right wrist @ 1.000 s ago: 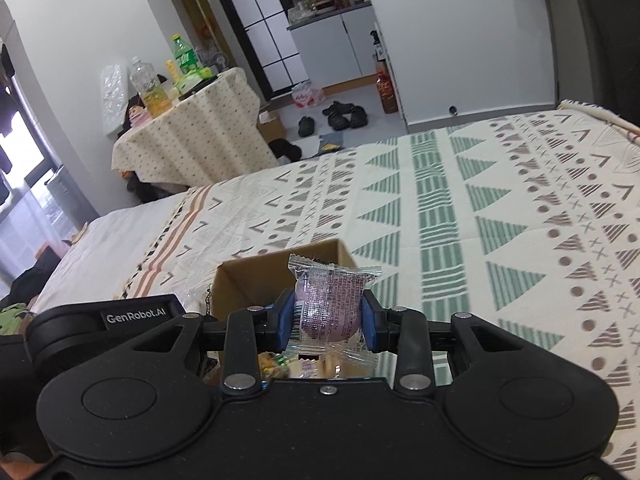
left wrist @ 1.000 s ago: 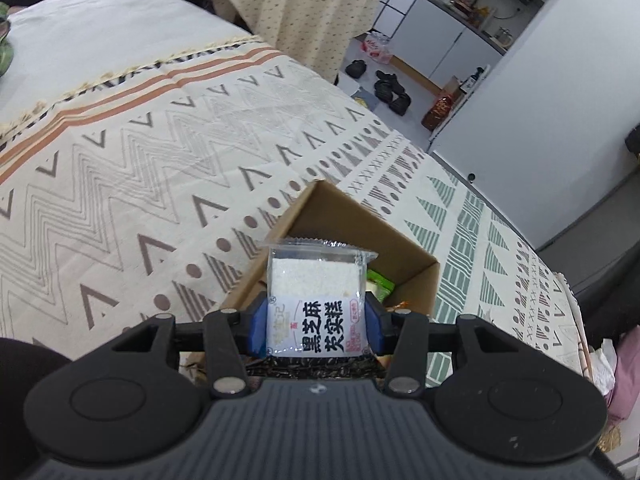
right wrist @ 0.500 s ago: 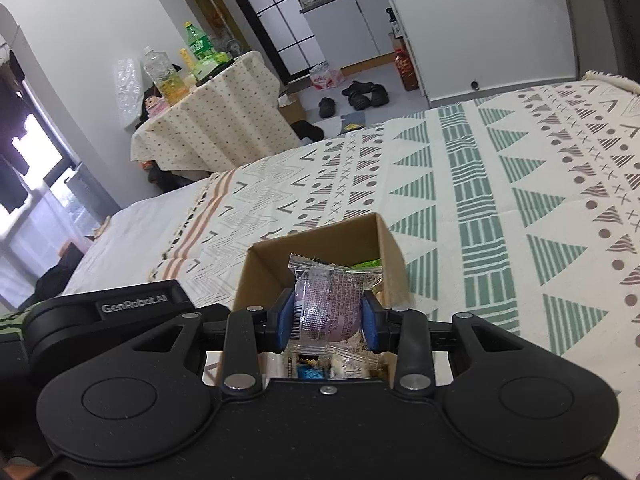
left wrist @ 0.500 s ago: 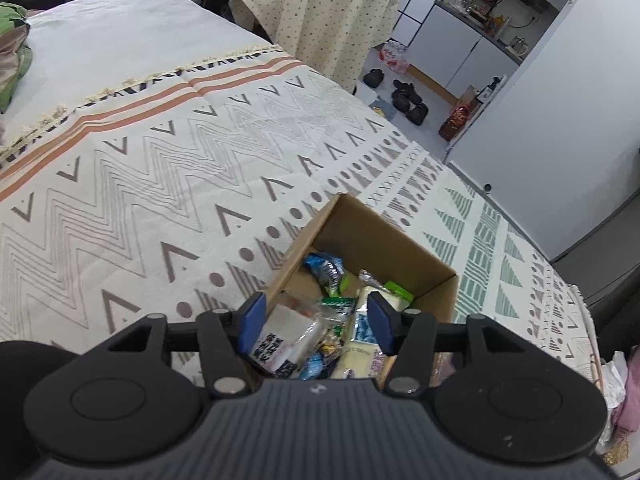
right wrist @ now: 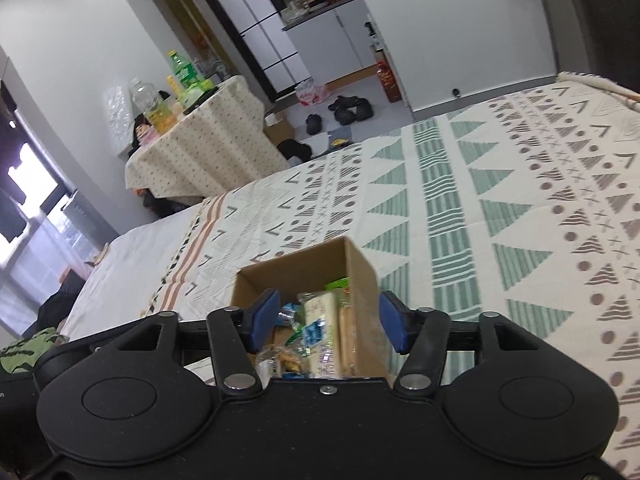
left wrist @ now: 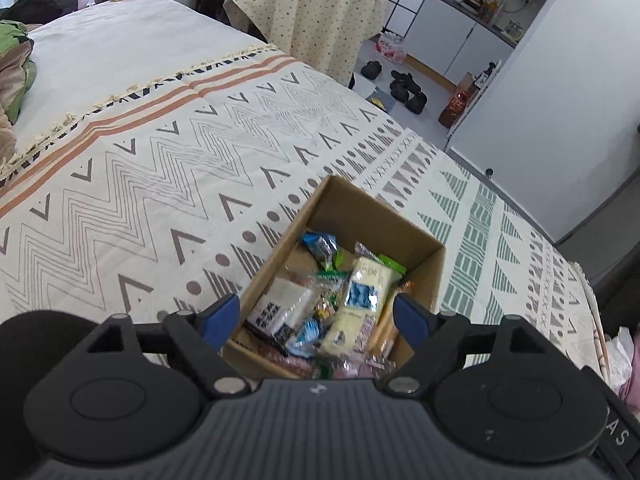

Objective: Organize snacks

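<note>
An open cardboard box (left wrist: 384,216) sits on the patterned bedspread and holds several wrapped snacks. A white packet with black characters (left wrist: 280,308) lies at its near left, beside a pale yellow packet (left wrist: 360,300). My left gripper (left wrist: 316,316) is open and empty just above the box's near side. In the right wrist view the same box (right wrist: 360,264) shows with snacks inside. My right gripper (right wrist: 328,320) is open and empty above the box. The purple packet is not clearly visible.
The bedspread (left wrist: 160,168) spreads wide around the box. A table with a dotted cloth (right wrist: 200,152) and bottles stands beyond the bed. Shoes (left wrist: 404,88) lie on the floor near white cabinets. Green clothing (left wrist: 16,72) lies at the bed's left.
My left gripper let go of the white packet, which dropped into the box. My right gripper has just opened and its purple packet is gone. Both grippers rose slightly.
</note>
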`<move>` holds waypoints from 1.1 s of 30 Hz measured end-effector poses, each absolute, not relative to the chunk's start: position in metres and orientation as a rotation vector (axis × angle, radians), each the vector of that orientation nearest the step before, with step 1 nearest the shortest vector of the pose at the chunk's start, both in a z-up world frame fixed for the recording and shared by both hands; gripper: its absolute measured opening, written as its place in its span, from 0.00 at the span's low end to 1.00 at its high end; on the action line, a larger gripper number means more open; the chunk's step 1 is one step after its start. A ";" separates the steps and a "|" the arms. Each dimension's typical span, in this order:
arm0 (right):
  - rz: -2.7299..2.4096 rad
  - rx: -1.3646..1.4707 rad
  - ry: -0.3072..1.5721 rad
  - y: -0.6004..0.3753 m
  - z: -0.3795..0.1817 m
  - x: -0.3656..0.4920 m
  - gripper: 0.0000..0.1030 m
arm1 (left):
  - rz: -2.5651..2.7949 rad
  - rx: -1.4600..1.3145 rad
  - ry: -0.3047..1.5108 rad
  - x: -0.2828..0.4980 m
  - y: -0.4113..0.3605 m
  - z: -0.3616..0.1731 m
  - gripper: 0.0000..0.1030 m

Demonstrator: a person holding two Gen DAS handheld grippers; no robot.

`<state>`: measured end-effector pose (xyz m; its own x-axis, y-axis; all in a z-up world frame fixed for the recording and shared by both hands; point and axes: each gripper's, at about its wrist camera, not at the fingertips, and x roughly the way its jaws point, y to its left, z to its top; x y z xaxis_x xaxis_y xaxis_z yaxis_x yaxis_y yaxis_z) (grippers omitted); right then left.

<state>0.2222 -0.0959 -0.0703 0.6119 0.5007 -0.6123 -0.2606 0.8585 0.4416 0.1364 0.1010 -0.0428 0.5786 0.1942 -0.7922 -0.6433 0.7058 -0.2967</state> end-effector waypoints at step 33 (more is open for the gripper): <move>0.393 0.315 0.734 -0.201 -0.017 0.153 0.95 | 0.356 -0.382 0.868 0.087 0.023 0.016 1.00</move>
